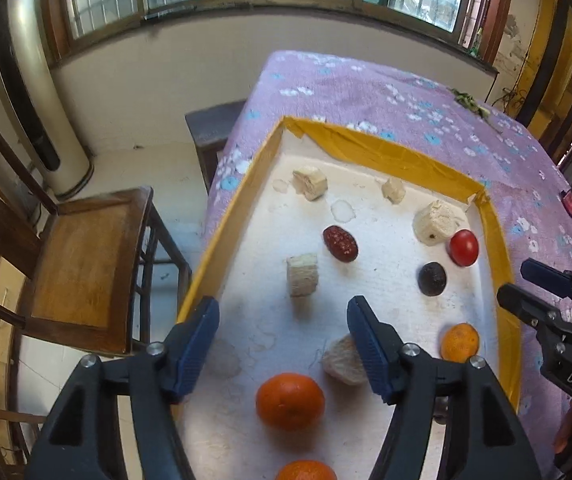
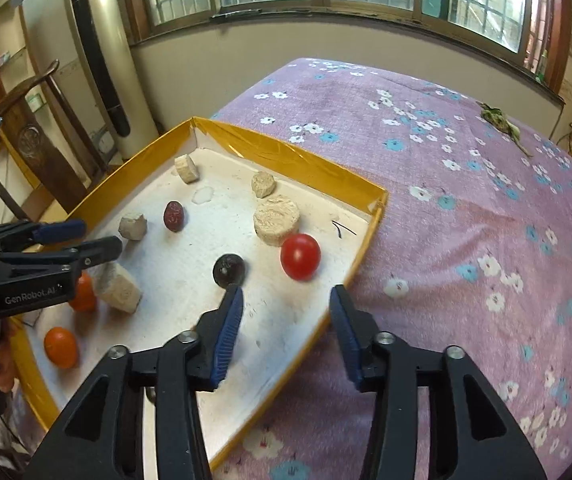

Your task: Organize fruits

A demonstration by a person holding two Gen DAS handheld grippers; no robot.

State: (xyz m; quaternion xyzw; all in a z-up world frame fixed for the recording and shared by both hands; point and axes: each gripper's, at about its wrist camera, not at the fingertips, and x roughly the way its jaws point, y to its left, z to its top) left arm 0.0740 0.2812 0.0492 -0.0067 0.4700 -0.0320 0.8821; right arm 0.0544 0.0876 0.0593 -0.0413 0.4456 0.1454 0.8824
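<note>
A yellow-rimmed tray (image 1: 385,148) with a white floor lies on the table. It holds three oranges, the biggest (image 1: 289,401) near its front, plus a red tomato (image 1: 463,247), a dark round fruit (image 1: 432,278) and a red date (image 1: 340,243). Several beige chunks are scattered among them. My left gripper (image 1: 284,308) hangs open above the big orange, with nothing between its fingers. My right gripper (image 2: 287,294) is open over the tray's right rim (image 2: 365,240), just short of the tomato (image 2: 300,256) and the dark fruit (image 2: 228,270), and holds nothing.
The table wears a purple floral cloth (image 2: 465,200) with green scraps (image 2: 501,120) at its far side. A wooden chair (image 1: 82,264) stands to the left of the table, with a tall floor-standing air conditioner (image 2: 102,60) behind it. A small red item (image 1: 571,202) lies at the right edge.
</note>
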